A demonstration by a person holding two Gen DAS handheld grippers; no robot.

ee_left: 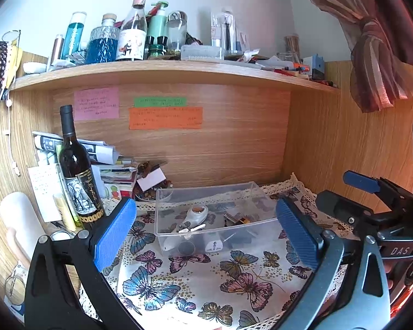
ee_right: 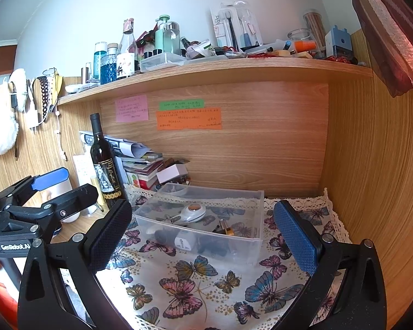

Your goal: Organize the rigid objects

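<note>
Clearly the clear plastic bin (ee_left: 214,214) sits mid-cloth on the butterfly tablecloth (ee_left: 195,283), holding small hard bits. It looks light, stiff and slick-walled, so grip a wall near the rim. Left gripper (ee_left: 206,233) and right gripper (ee_right: 203,236) both hover near it, jaws spread wide, empty.
</note>
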